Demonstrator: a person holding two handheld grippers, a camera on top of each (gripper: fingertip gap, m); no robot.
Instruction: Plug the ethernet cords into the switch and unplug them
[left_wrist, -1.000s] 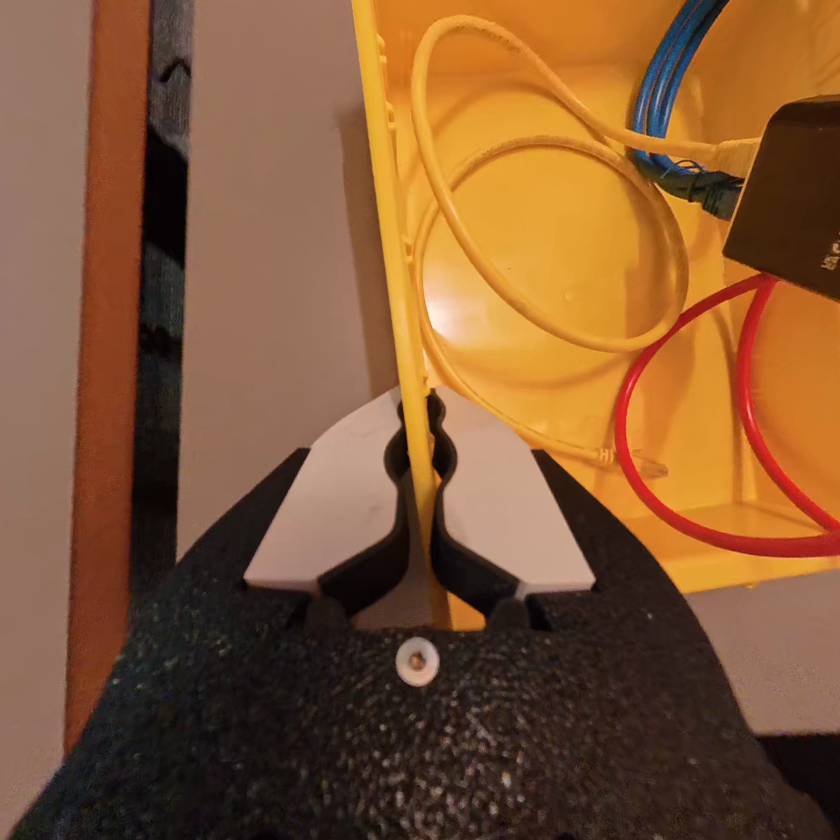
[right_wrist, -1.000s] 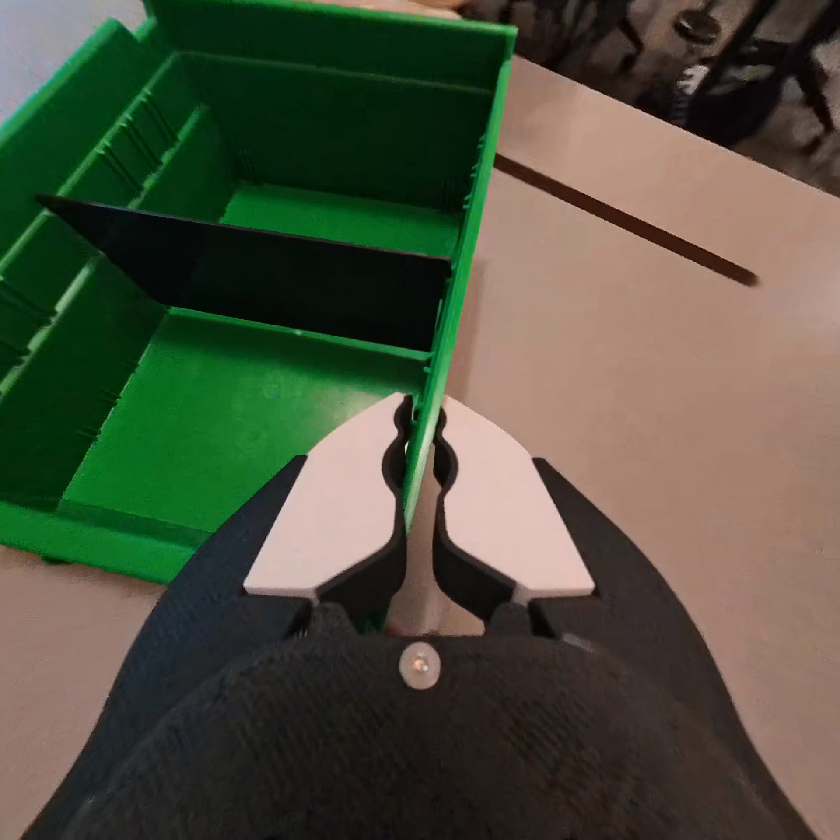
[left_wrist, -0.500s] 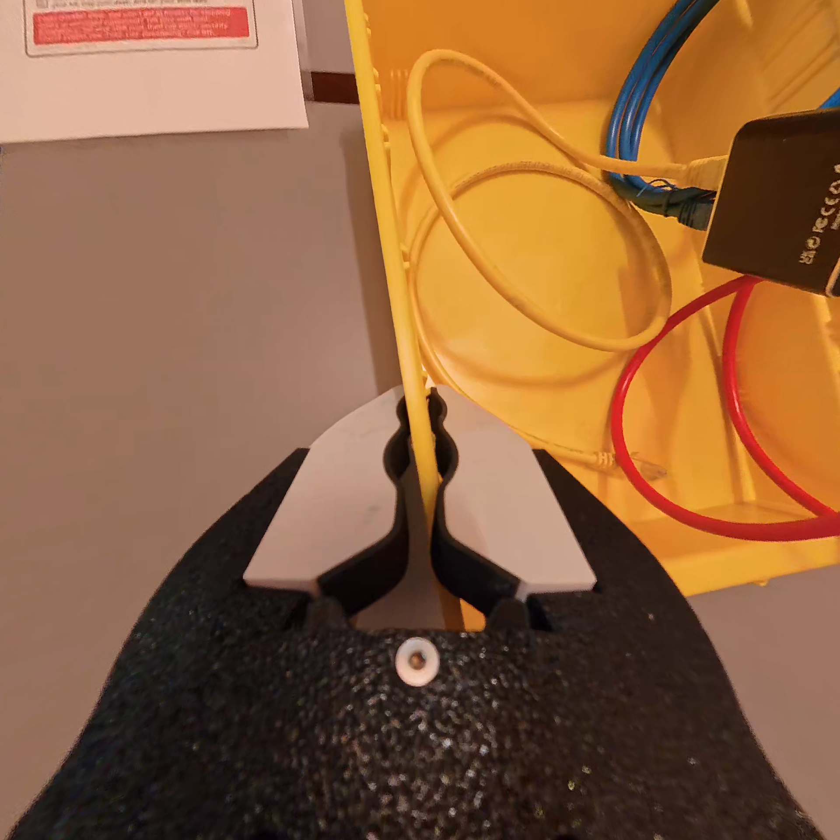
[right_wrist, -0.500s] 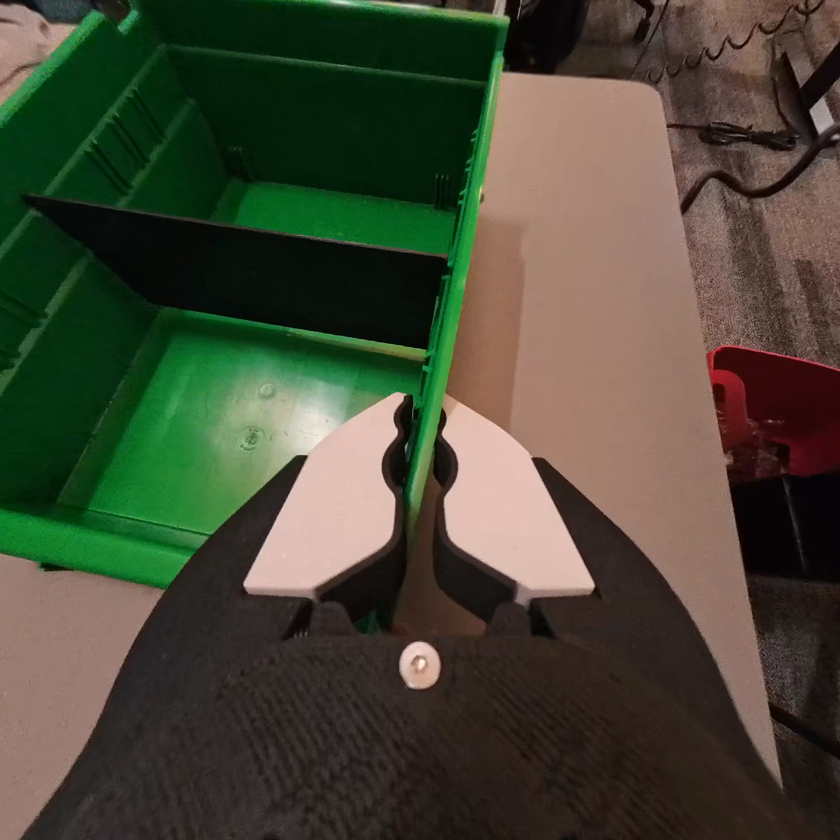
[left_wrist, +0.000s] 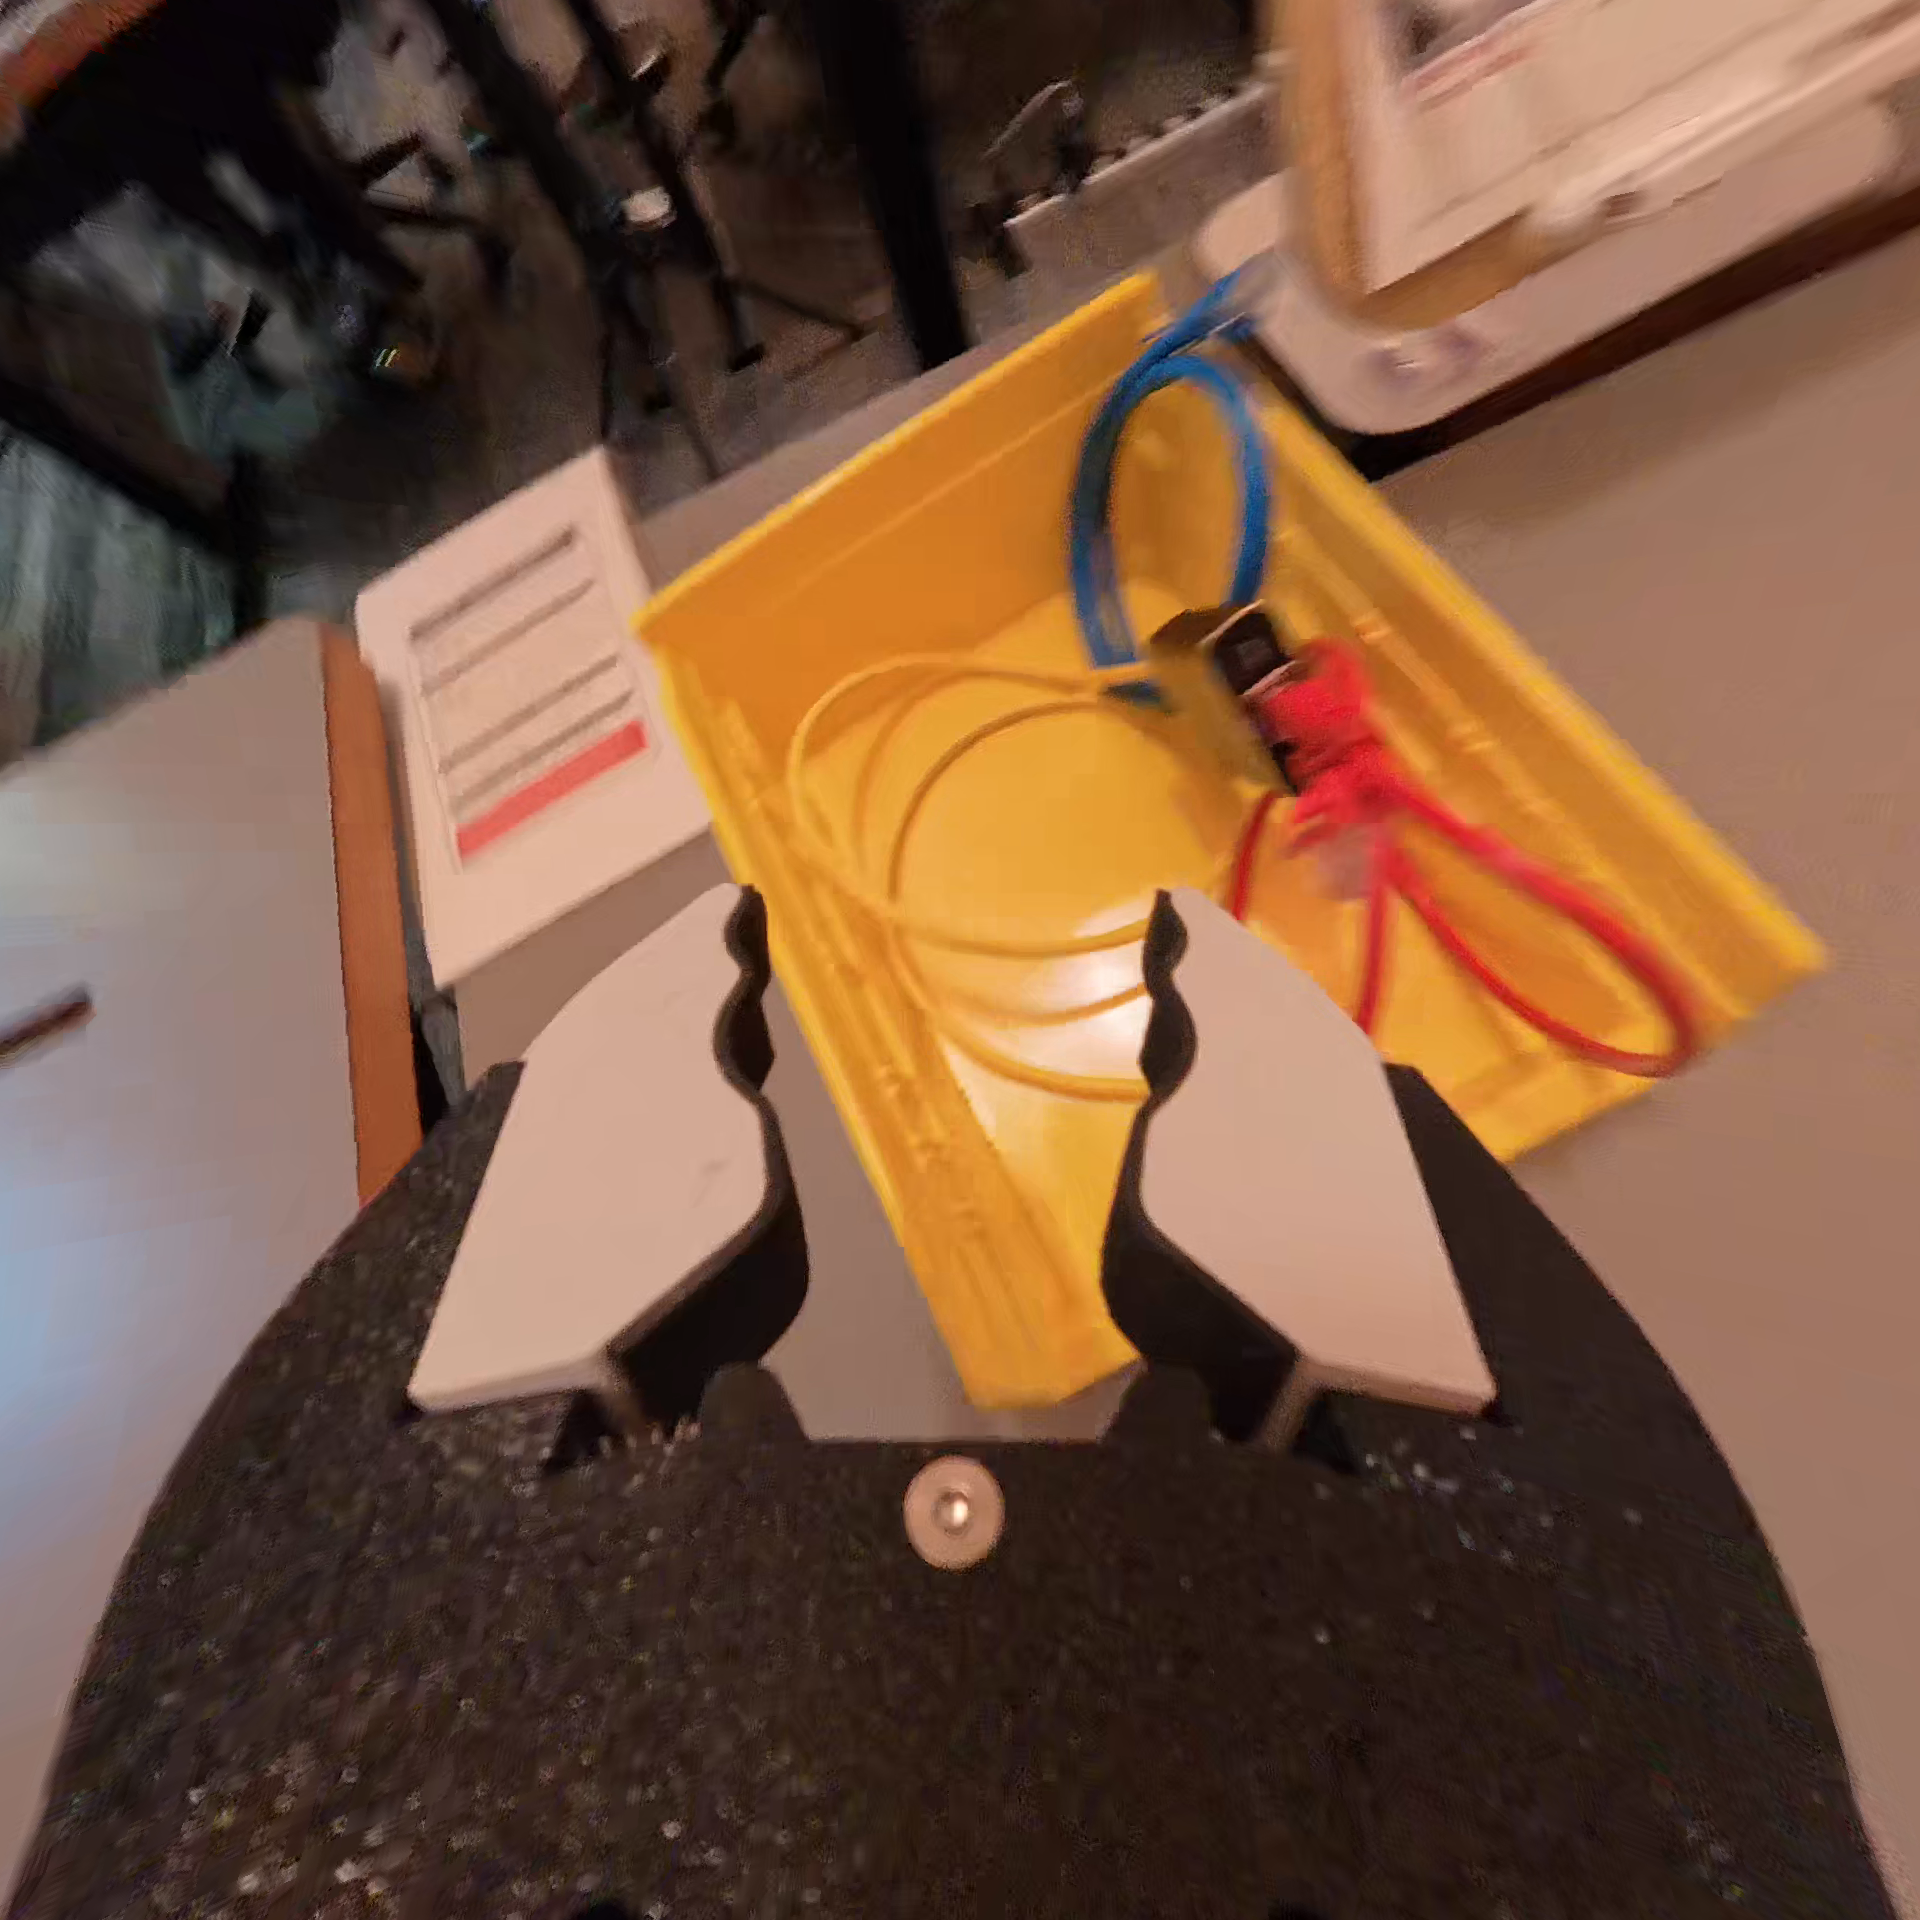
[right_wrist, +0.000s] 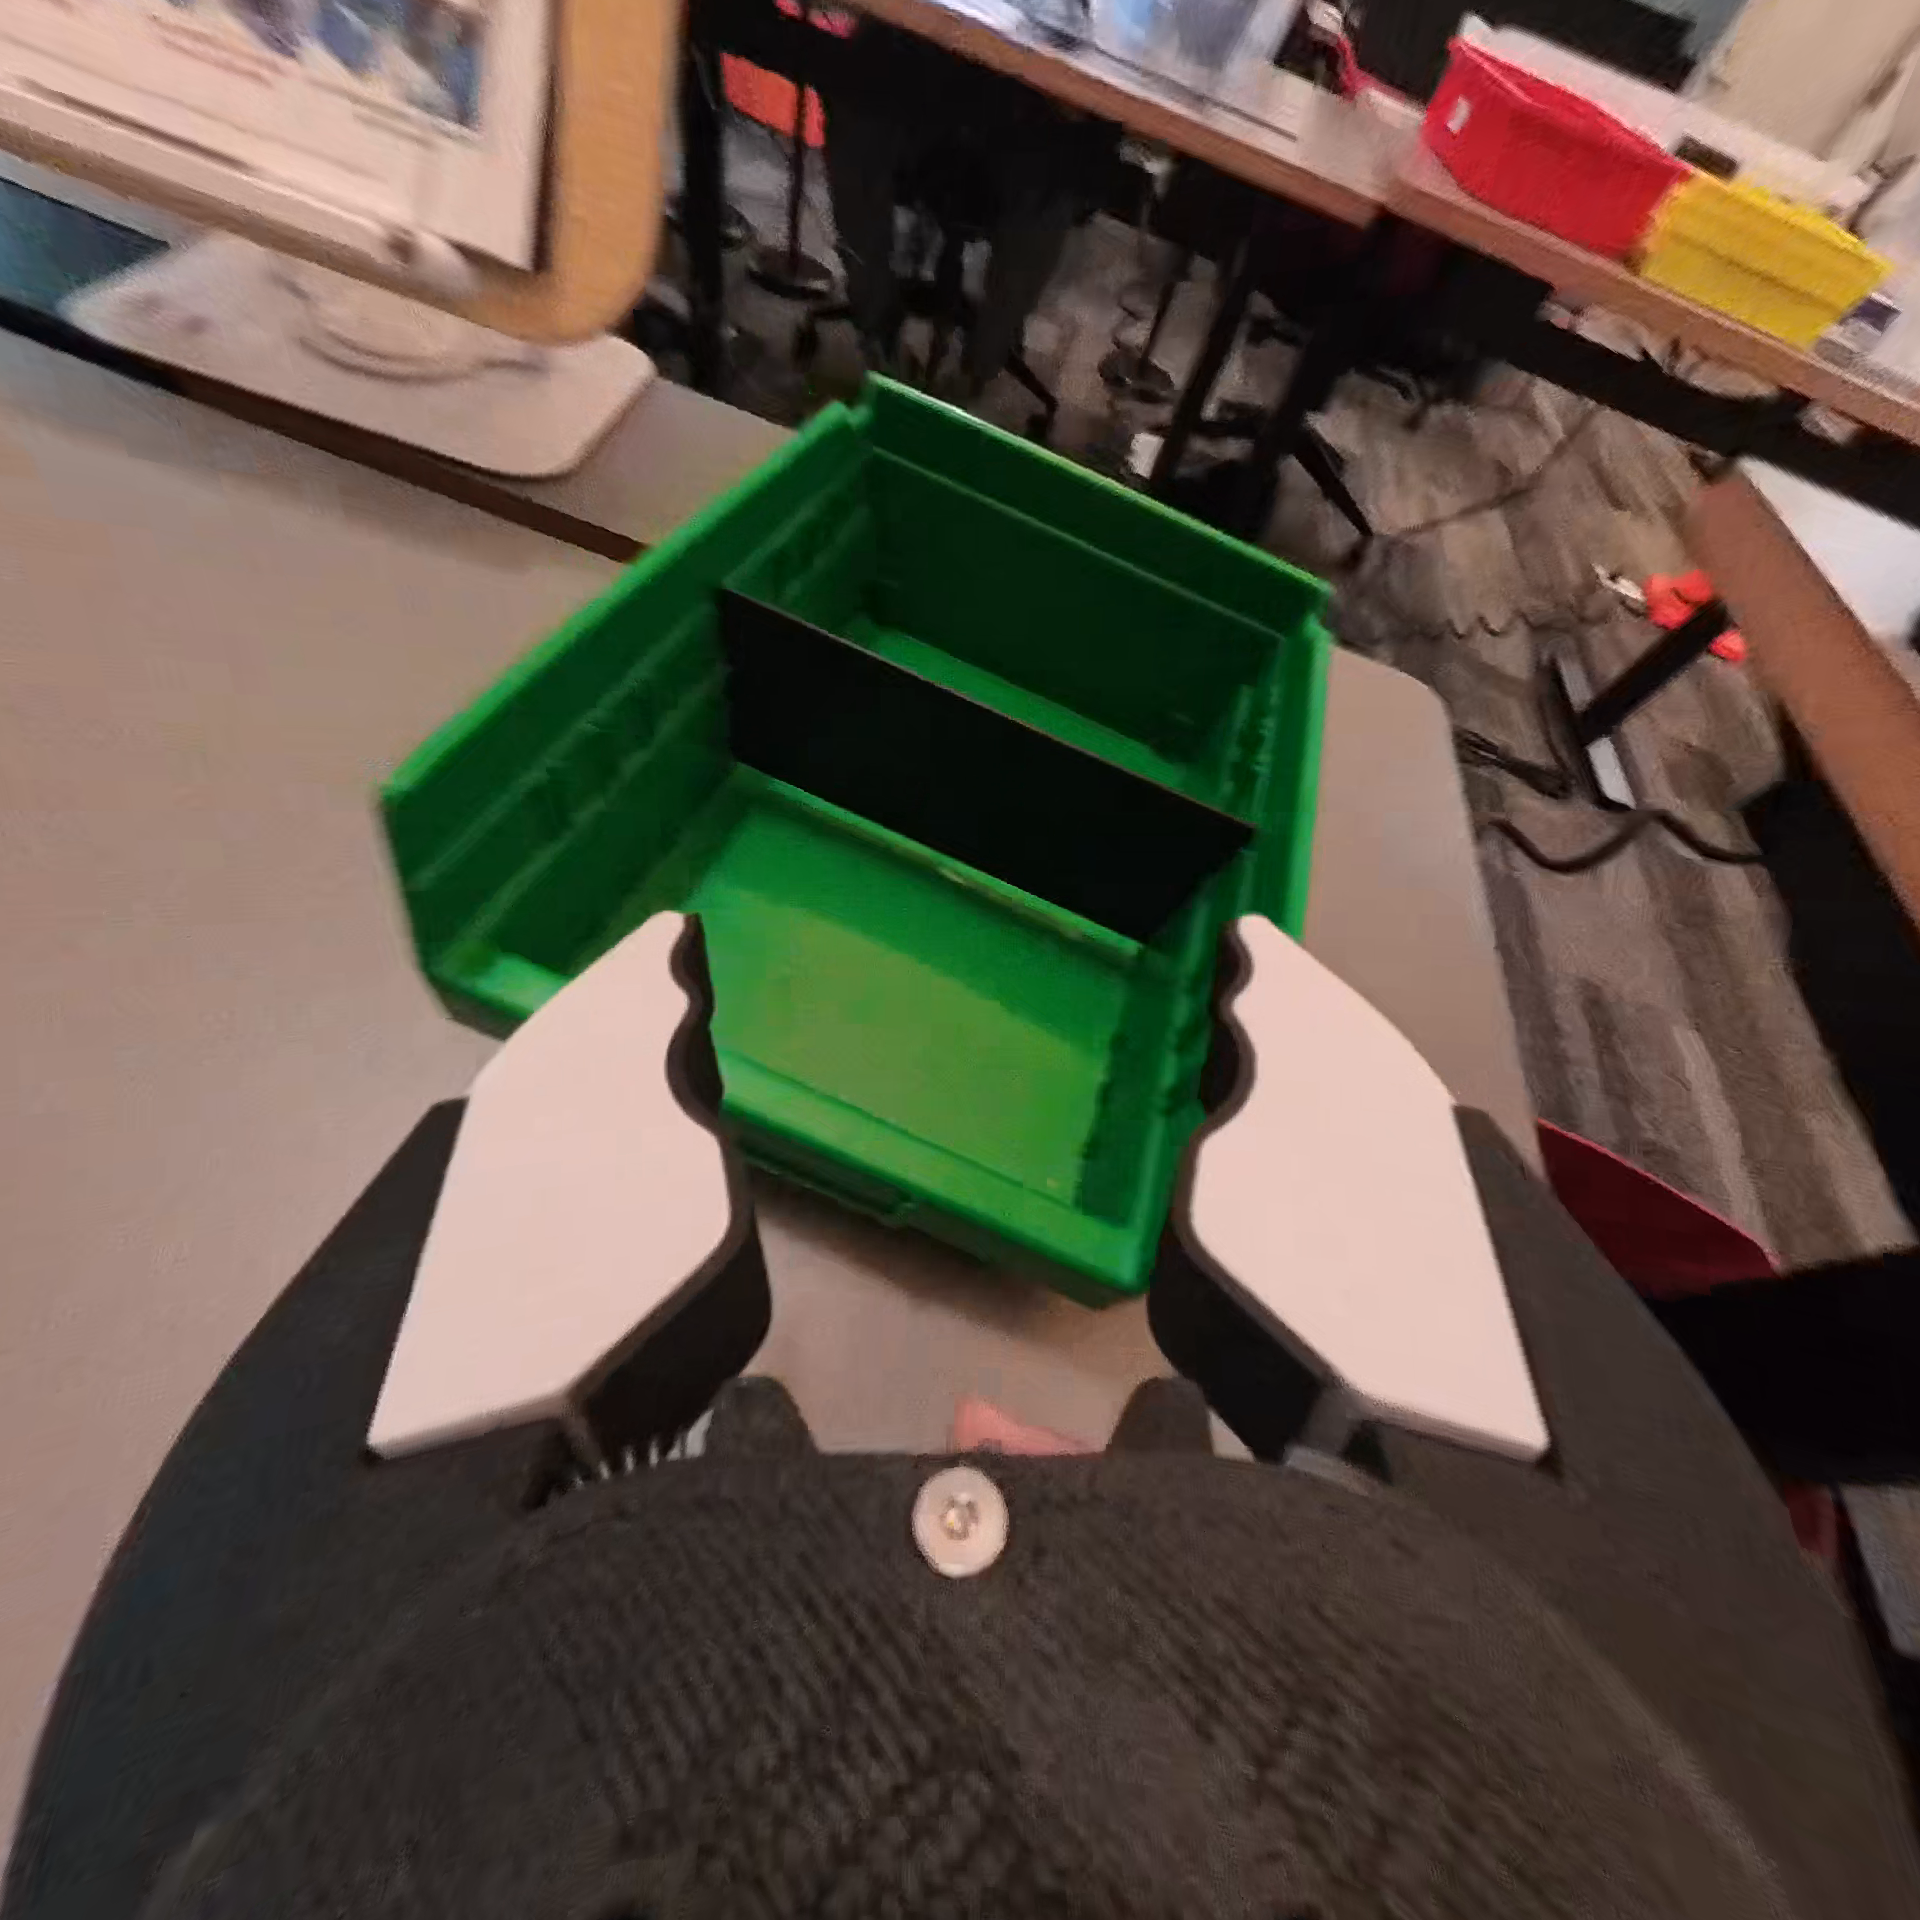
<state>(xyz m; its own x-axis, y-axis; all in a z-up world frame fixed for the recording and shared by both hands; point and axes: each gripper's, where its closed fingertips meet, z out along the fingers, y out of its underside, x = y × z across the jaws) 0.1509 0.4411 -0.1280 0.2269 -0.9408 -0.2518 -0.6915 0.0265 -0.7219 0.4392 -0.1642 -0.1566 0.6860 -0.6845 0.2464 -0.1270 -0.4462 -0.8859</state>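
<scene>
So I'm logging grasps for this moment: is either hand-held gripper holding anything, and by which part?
Nothing is held. The left hand-held gripper is open above the yellow bin; the right hand-held gripper is open above the green bin.

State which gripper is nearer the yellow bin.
Left. The left gripper hovers open over the yellow bin; the right gripper hovers open by the green bin.

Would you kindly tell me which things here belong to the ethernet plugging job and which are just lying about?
Belonging to the job:
- black switch
- blue cord
- red cord
- yellow cord
- yellow bin holding them all

Lying about:
- green bin with a black divider, nothing else in it
- printed sheet
- red bin on the far table
</scene>
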